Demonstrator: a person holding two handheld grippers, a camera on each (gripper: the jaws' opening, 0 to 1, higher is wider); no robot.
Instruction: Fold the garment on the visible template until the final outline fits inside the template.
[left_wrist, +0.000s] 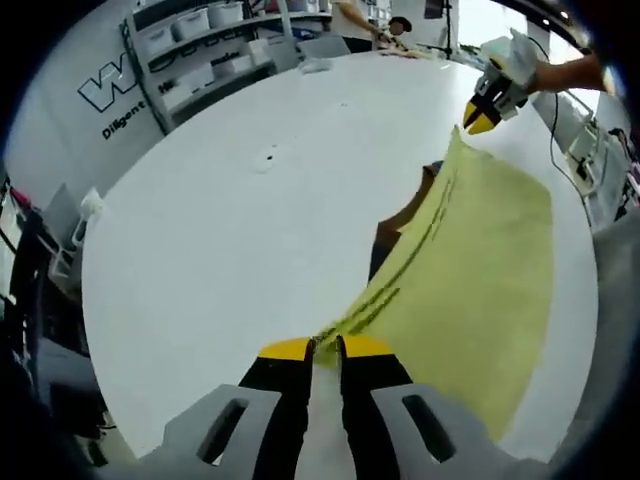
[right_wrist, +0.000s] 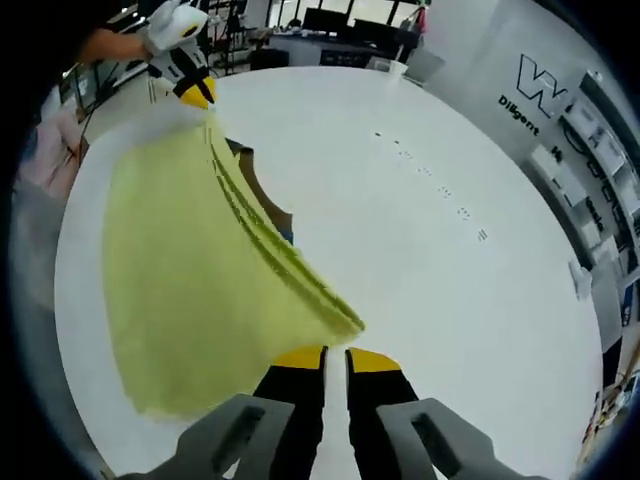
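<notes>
A yellow-green garment (left_wrist: 480, 280) is stretched in the air between the two grippers, above a white round table (left_wrist: 230, 230). My left gripper (left_wrist: 325, 347) is shut on one of its corners at the bottom of the left gripper view. My right gripper (left_wrist: 483, 116) pinches the opposite corner at the upper right. In the right gripper view the garment (right_wrist: 190, 290) hangs to the left. There my right gripper (right_wrist: 335, 353) is shut on its near corner, and my left gripper (right_wrist: 196, 92) holds the far one. A brown and dark blue piece (left_wrist: 400, 222) (right_wrist: 262, 187), mostly hidden by the cloth, lies on the table.
Shelves with white bins (left_wrist: 200, 40) stand beyond the table's far edge. A person (left_wrist: 365, 20) stands at the far side. Small dark marks (right_wrist: 430, 172) dot the table (right_wrist: 450, 300). Desks with monitors (right_wrist: 335, 22) fill the background.
</notes>
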